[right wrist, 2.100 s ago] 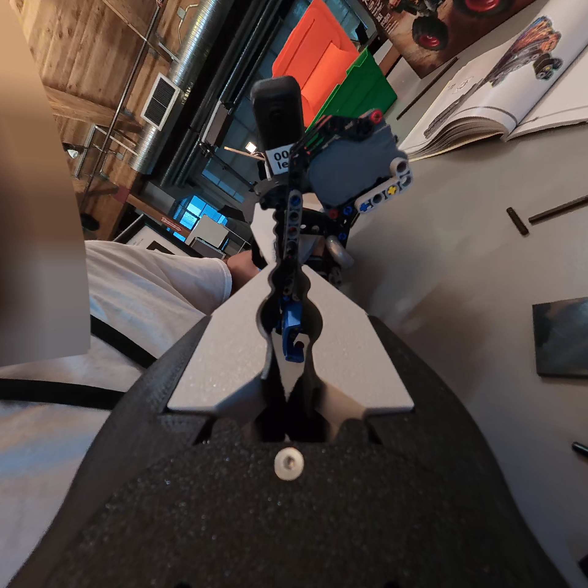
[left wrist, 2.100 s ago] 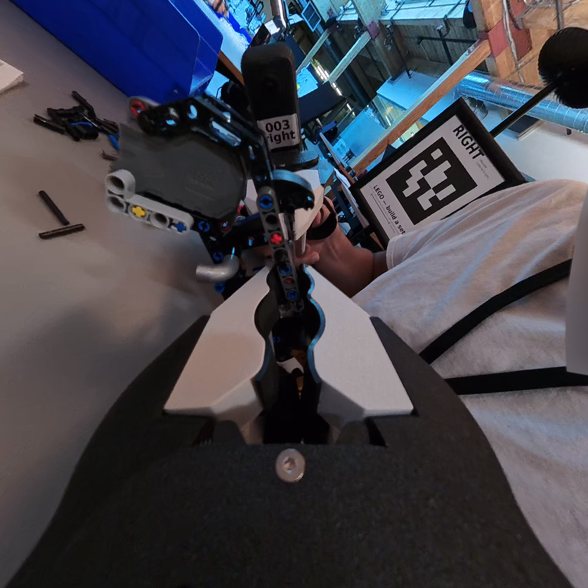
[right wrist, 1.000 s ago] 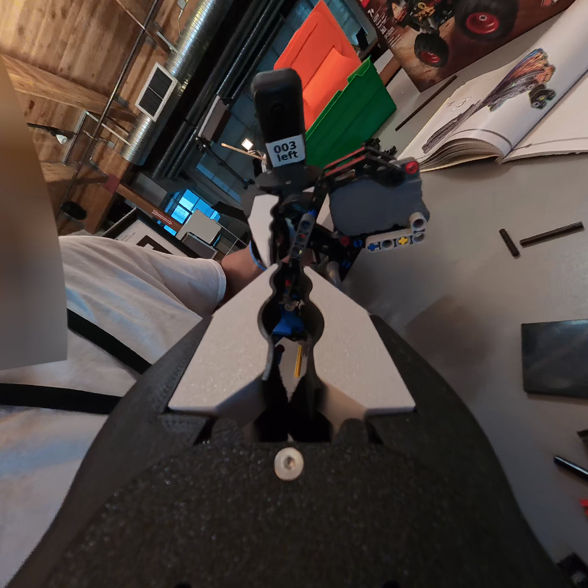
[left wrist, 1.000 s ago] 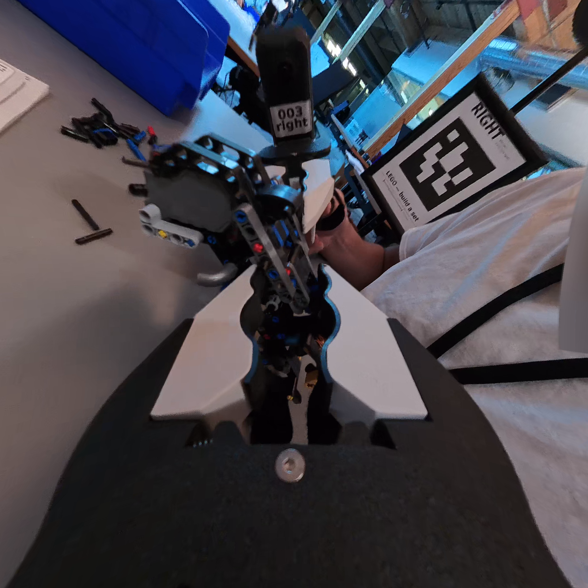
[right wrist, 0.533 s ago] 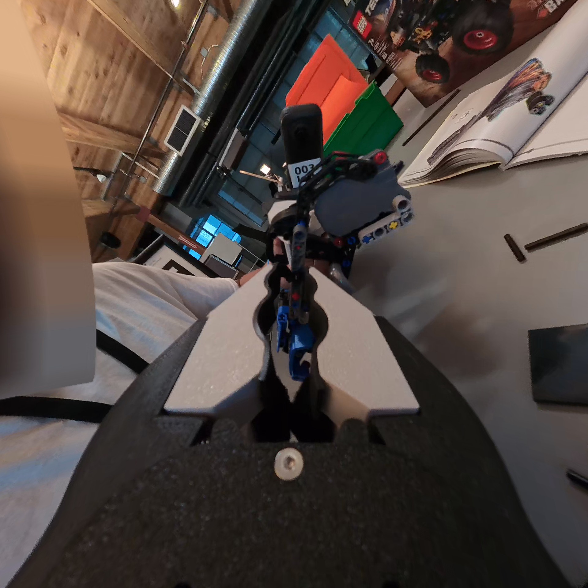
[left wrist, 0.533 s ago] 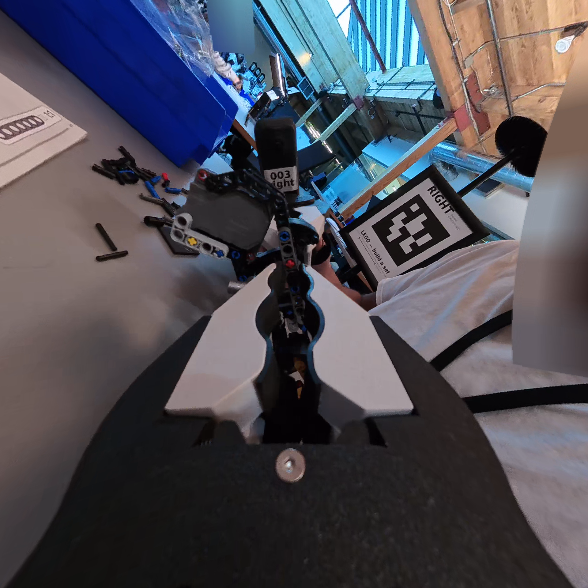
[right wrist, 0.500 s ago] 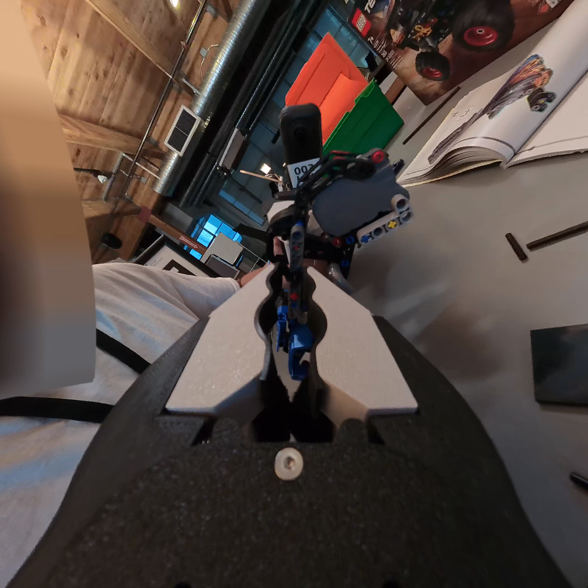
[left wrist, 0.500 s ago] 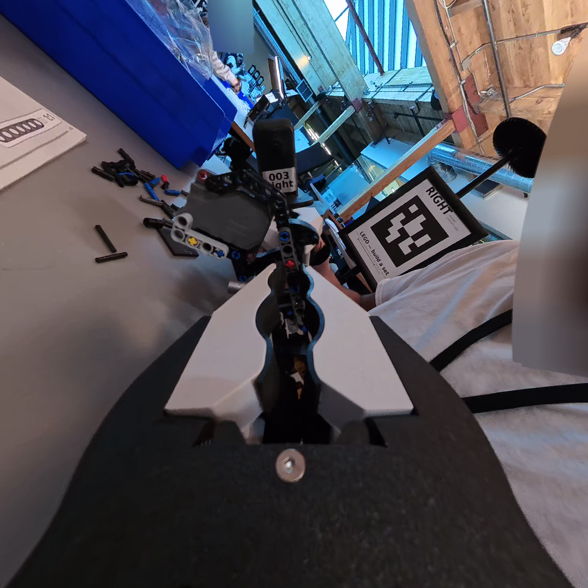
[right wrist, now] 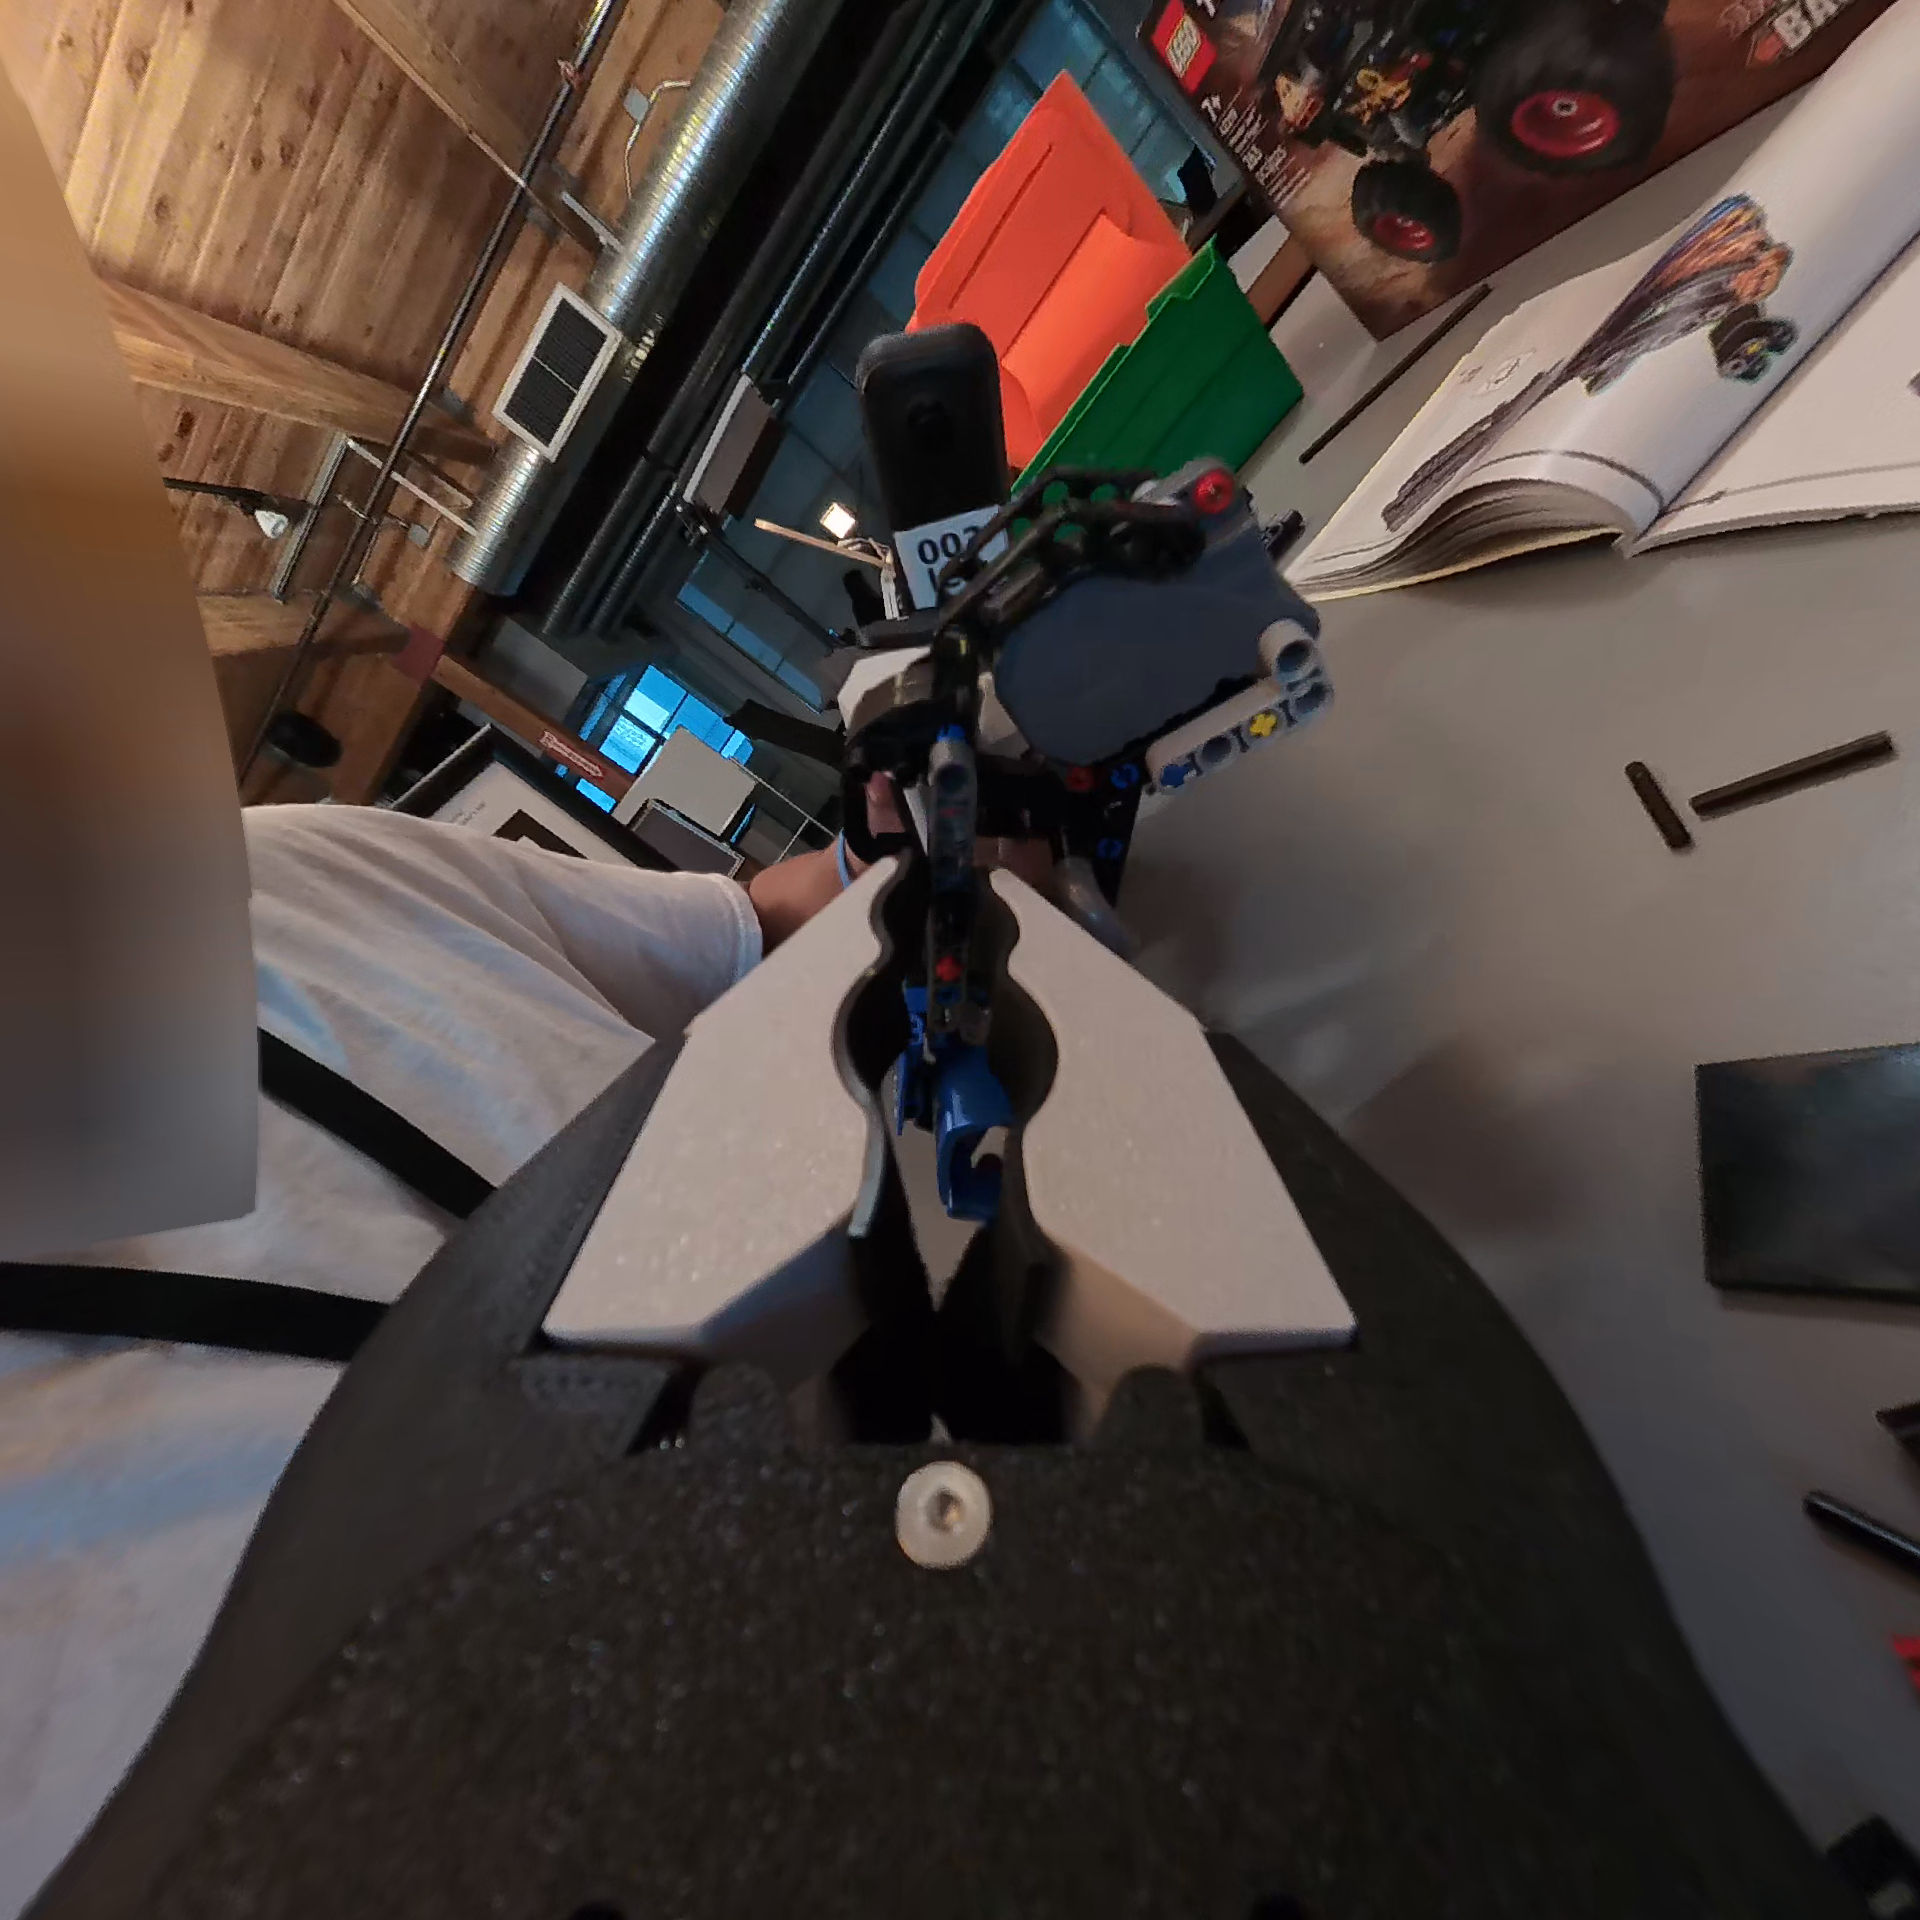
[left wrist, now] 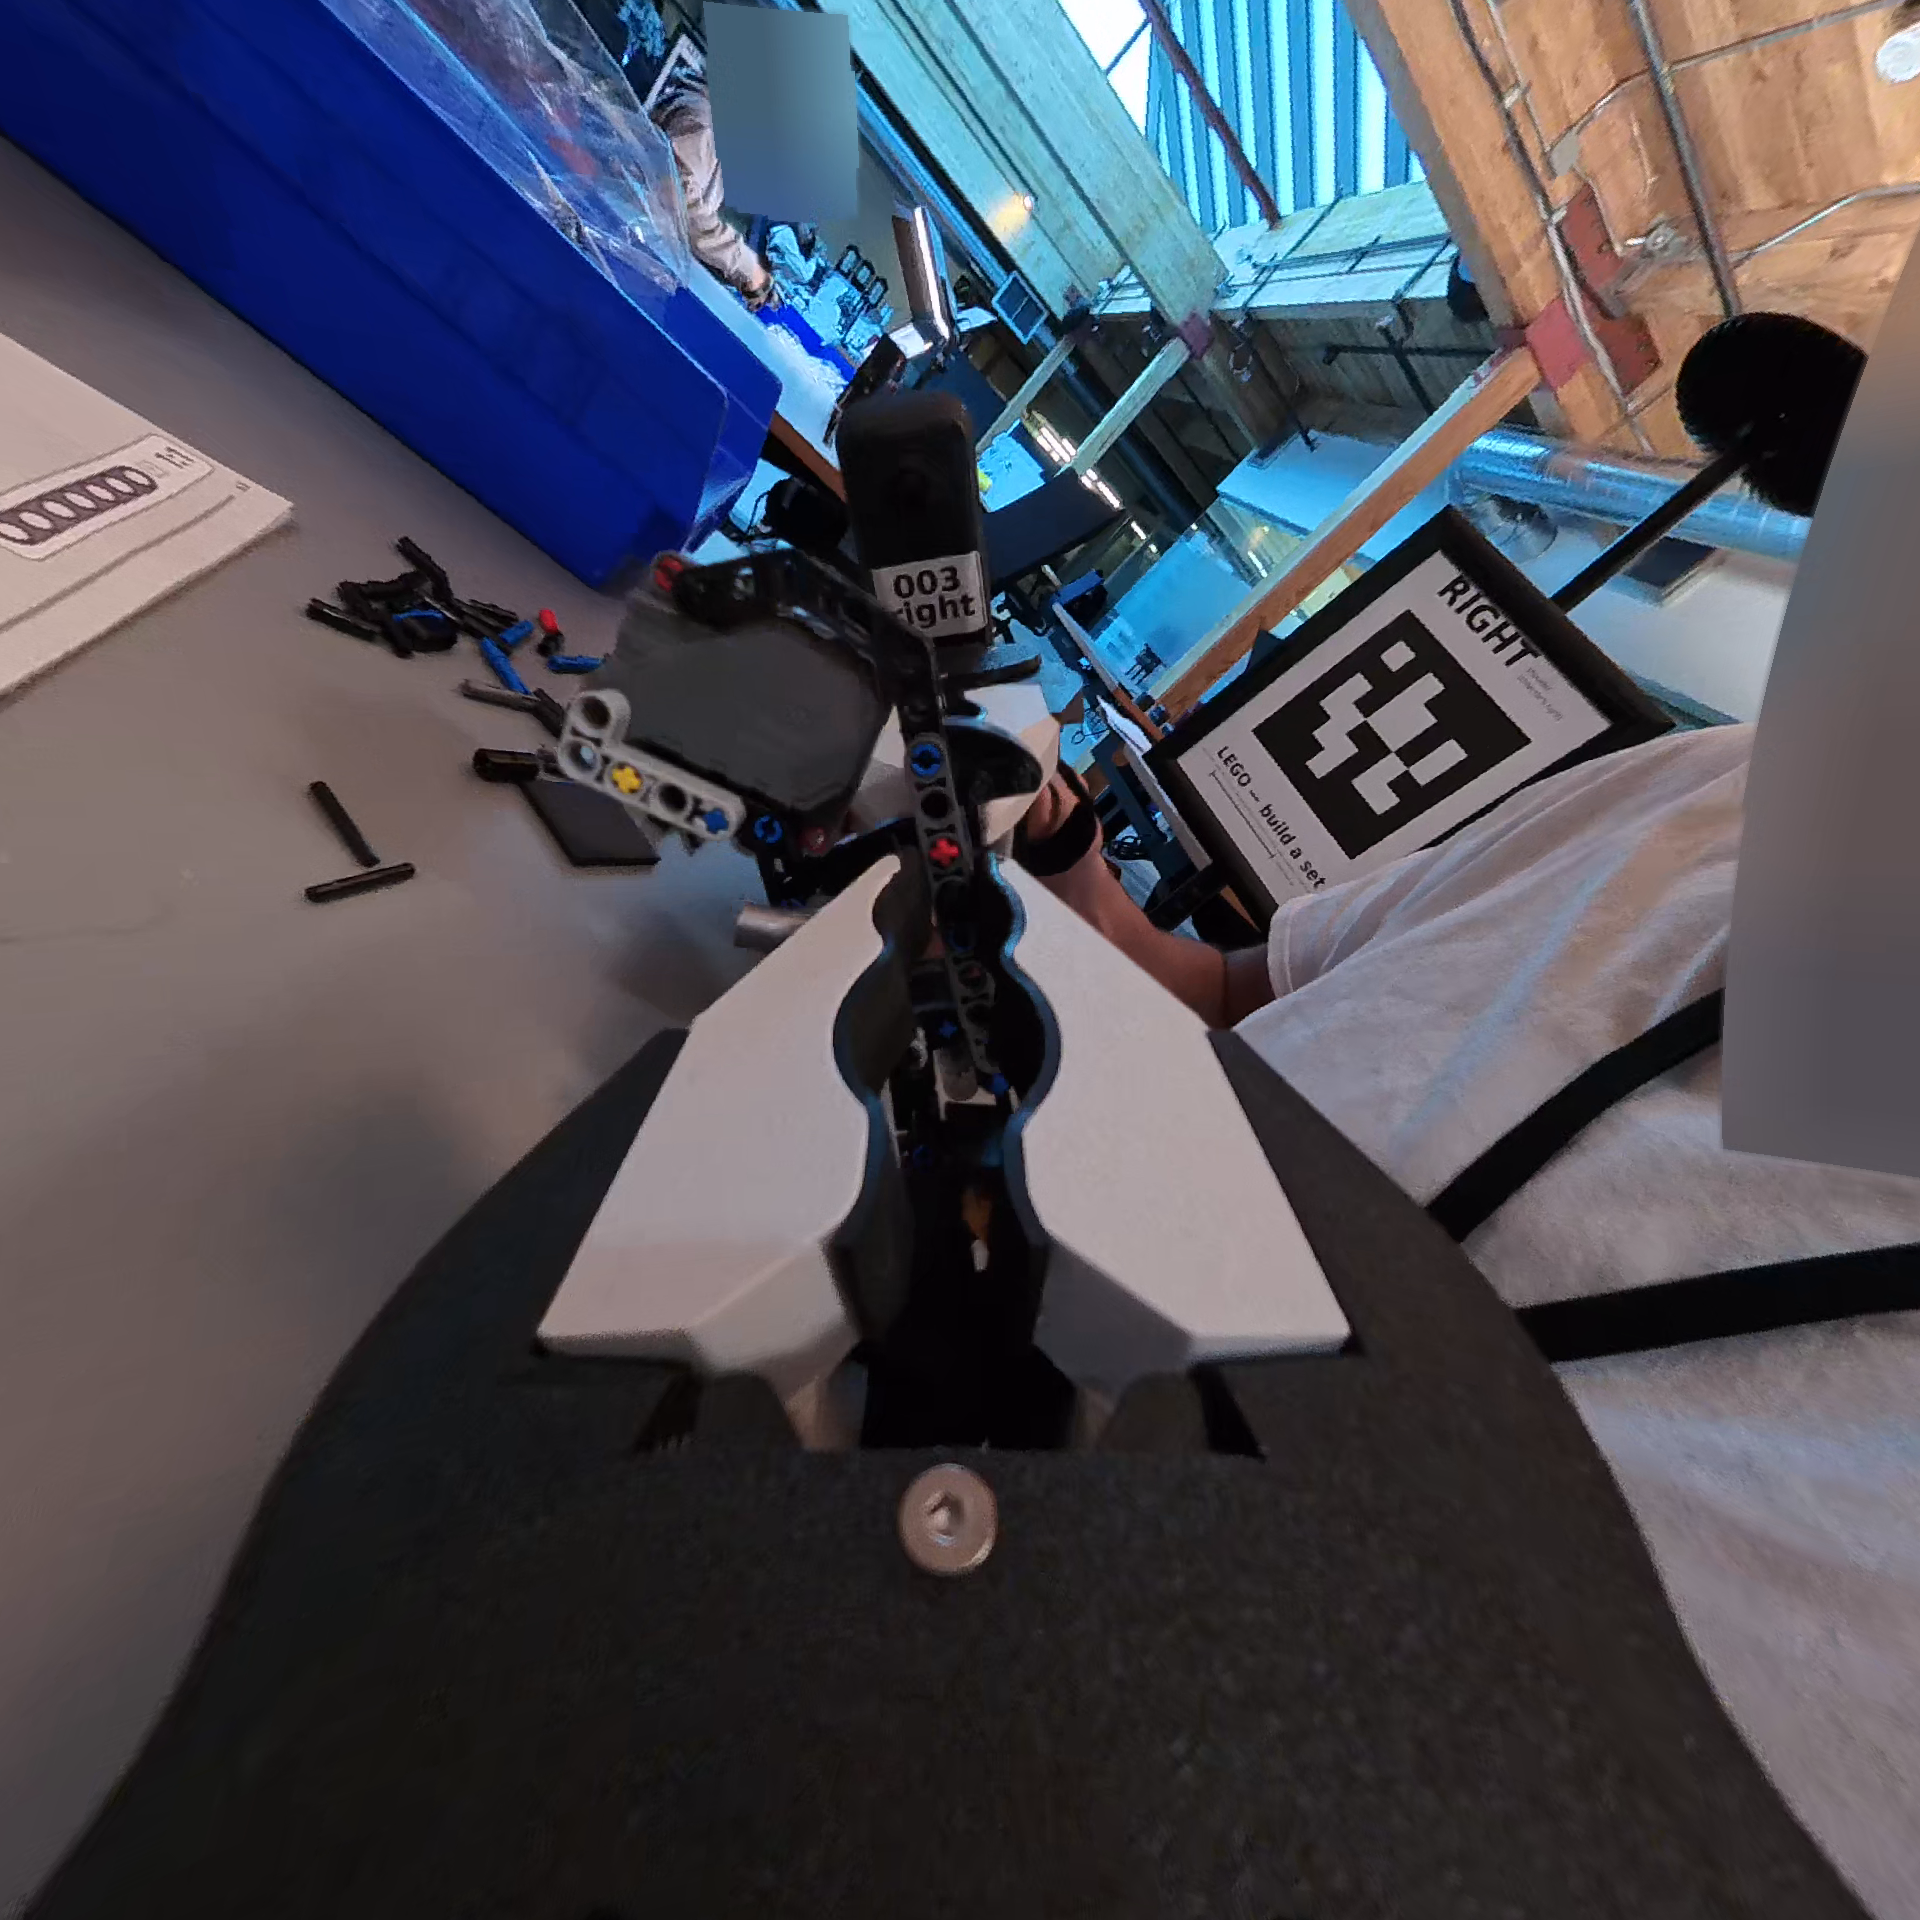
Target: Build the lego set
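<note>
Both the left tool (left wrist: 940,904) and the right tool (right wrist: 940,894) are clamped from opposite ends on the partly built dark-grey and black beam-and-pin lego model (left wrist: 758,717), held just above the plain grey surface (left wrist: 208,1039); its long axis runs from one tool to the other, and its light-grey holed beam (right wrist: 1247,717) sticks out sideways over the surface. Beyond the model, only the left wrist view shows a heap of small black and blue pins (left wrist: 436,618), a blue plastic bin (left wrist: 416,270) and a framed black-and-white marker sign (left wrist: 1382,717). Only the right wrist view shows the open instruction booklet (right wrist: 1621,416), orange and green bins (right wrist: 1122,312), the printed set box (right wrist: 1455,135) and a timber wall with a metal duct (right wrist: 665,187).
</note>
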The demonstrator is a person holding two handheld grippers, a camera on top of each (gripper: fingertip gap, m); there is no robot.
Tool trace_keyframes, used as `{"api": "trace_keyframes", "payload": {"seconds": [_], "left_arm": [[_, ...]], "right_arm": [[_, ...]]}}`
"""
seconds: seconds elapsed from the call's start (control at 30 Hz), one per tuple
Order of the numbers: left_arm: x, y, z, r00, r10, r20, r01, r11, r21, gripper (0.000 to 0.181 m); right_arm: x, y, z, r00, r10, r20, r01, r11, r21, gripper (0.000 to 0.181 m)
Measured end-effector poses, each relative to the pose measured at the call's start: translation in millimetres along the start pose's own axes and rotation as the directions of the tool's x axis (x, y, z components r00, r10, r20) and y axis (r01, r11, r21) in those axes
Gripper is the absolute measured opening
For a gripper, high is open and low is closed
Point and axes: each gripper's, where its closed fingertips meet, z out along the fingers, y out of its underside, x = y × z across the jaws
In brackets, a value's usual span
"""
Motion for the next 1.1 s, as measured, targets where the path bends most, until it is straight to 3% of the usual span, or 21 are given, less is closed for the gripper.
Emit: {"api": "trace_keyframes", "payload": {"seconds": [0.3,0.47,0.63,0.83,0.93,1.03,1.1], "left_arm": [[-3,-1,-4,0.999,0.024,0.023,-0.023,0.999,-0.038,0.006],[-9,-4,-10,0.999,-0.041,-0.005,0.041,0.999,-0.008,0.006],[-6,-1,-7,0.998,-0.041,-0.04,0.041,0.999,-0.01,0.006],[-5,2,-7,0.997,-0.062,-0.054,0.059,0.997,-0.041,0.007],[-3,18,-2,0.994,-0.09,-0.069,0.079,0.986,-0.144,0.025],[-1,26,4,0.997,-0.059,-0.058,0.048,0.984,-0.174,0.02],[3,28,7,0.996,-0.055,-0.068,0.043,0.984,-0.173,0.007]], "right_arm": [[5,-3,2,0.998,-0.029,-0.06,0.03,0.999,0.012,0.008],[12,4,-1,0.997,0.039,-0.07,-0.038,0.999,0.009,0.022],[5,12,11,0.998,-0.031,-0.052,0.028,0.998,-0.057,0.008],[3,11,9,0.999,-0.014,-0.03,0.012,0.999,-0.047,0.006],[4,11,8,0.999,-0.004,-0.036,0.003,0.999,-0.043,0.007],[1,13,12,0.999,-0.04,-0.026,0.039,0.998,-0.055,0.007],[1,14,15,0.999,-0.032,-0.031,0.031,0.998,-0.059,0.007]]}}
